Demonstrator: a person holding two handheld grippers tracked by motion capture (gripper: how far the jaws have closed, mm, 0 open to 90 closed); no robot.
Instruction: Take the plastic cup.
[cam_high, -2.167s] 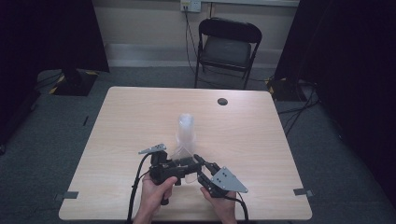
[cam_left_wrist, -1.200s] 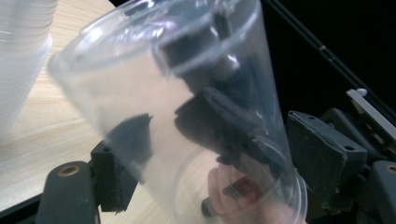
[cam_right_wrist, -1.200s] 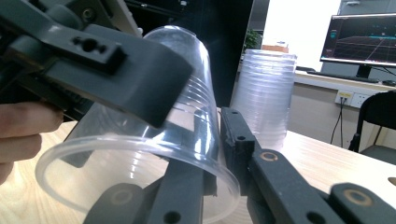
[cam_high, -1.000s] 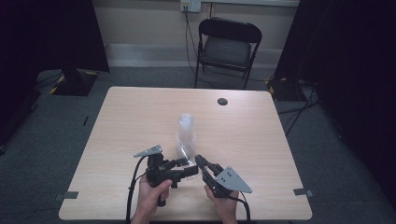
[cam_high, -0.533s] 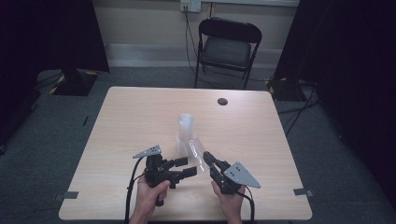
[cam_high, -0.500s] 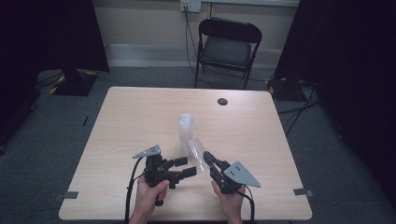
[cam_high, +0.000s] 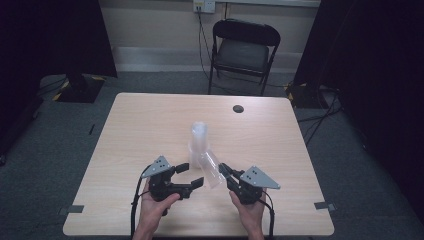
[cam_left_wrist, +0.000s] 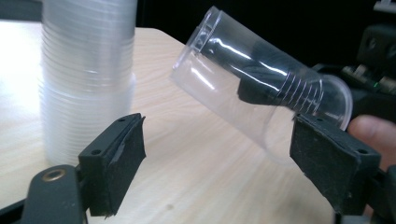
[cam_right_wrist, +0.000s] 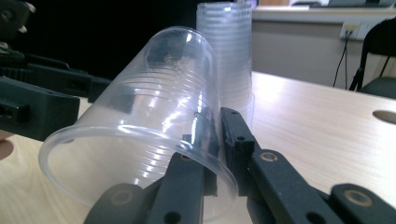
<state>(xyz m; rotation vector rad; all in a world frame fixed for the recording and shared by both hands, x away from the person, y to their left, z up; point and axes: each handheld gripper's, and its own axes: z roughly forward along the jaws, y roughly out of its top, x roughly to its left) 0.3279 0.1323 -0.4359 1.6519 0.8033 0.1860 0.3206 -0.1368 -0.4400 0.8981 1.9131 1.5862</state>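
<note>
clear plastic cup (cam_right_wrist: 140, 135): tilted, off the worktop (cam_high: 150, 125), just beside the cup stack (cam_high: 199, 142)
your right gripper (cam_high: 224, 170): jaws clamped on the cup's wall at the rim, one inside, one outside
your left gripper (cam_high: 190, 176): jaws wide, just been opening, pads clear of the cup

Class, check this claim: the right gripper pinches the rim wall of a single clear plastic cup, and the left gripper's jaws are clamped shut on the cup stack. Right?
Not quite. The left gripper is open, holding nothing, as the left gripper view shows; the cup stack stands apart beyond its jaws. The right gripper does pinch the single cup by its rim wall.
</note>
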